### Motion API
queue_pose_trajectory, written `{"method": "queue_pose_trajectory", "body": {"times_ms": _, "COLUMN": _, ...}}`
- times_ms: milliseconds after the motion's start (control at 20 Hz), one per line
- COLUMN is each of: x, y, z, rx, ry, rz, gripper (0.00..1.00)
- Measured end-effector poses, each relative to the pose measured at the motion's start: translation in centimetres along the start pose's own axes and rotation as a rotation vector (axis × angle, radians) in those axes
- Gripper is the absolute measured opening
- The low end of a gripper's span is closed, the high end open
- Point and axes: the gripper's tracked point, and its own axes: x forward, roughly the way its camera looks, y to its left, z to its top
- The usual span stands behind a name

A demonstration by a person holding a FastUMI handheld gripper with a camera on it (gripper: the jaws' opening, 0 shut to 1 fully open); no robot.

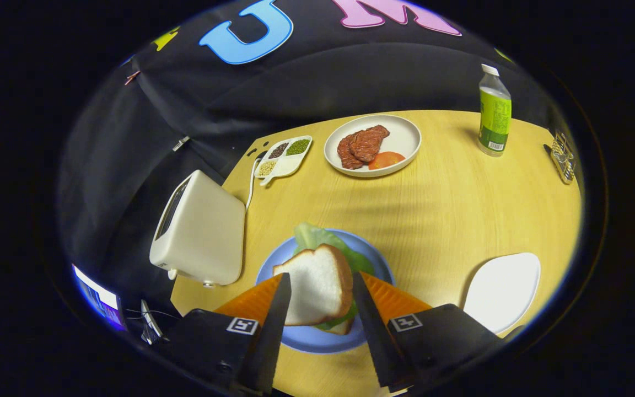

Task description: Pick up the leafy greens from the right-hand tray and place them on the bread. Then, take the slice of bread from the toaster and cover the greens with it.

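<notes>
Gripper view: the bread slice [317,284] is lying tilted on the greens [317,238] and lower slice [342,327] on the blue plate [375,263], between the fingers of the gripper [321,288], which are being held apart around it, apparently gripping nothing. The bread is judged light, soft and crushable, best taken gently by its crust edges. The yellow table [450,204] is also carrying a toaster [199,231] at the left, an empty white tray [505,289] at the right, and a meat plate [403,135], a seed dish [284,157] and a bottle [494,113] farther off.

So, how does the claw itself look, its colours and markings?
The claw has two flat black fingers tapering to narrow tips, each backed by a ribbed orange wedge. Behind them sit black blocks, each carrying a small square black-and-white marker tag. No cable or sleeve is visible on it.
</notes>
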Motion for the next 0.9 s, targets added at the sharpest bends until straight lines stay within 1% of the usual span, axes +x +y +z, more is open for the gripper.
{"method": "queue_pose_trajectory", "body": {"times_ms": 150, "x": -3.0, "y": -0.3, "z": 1.3, "rx": -0.016, "ry": -0.075, "rz": -0.035, "gripper": 0.72}}
{"method": "queue_pose_trajectory", "body": {"times_ms": 200, "x": -4.2, "y": -0.4, "z": 1.8, "rx": -0.026, "ry": -0.102, "rz": -0.049, "gripper": 0.76}}
{"method": "queue_pose_trajectory", "body": {"times_ms": 250, "x": -5.3, "y": -0.3, "z": 2.2, "rx": -0.041, "ry": -0.12, "rz": -0.058, "gripper": 0.94}}
{"method": "queue_pose_trajectory", "body": {"times_ms": 300, "x": -6.4, "y": -0.2, "z": 2.5, "rx": -0.064, "ry": -0.136, "rz": -0.067, "gripper": 0.97}}
{"method": "queue_pose_trajectory", "body": {"times_ms": 450, "x": -10.1, "y": 0.1, "z": 4.6, "rx": -0.113, "ry": -0.227, "rz": -0.119, "gripper": 0.97}}
{"method": "queue_pose_trajectory", "body": {"times_ms": 550, "x": -13.2, "y": 0.8, "z": 6.4, "rx": -0.138, "ry": -0.321, "rz": -0.147, "gripper": 0.99}}
{"method": "queue_pose_trajectory", "body": {"times_ms": 750, "x": -19.7, "y": 1.8, "z": 9.8, "rx": -0.186, "ry": -0.523, "rz": -0.202, "gripper": 0.99}}
{"method": "queue_pose_trajectory", "body": {"times_ms": 900, "x": -22.6, "y": 1.7, "z": 11.8, "rx": -0.236, "ry": -0.614, "rz": -0.258, "gripper": 0.99}}
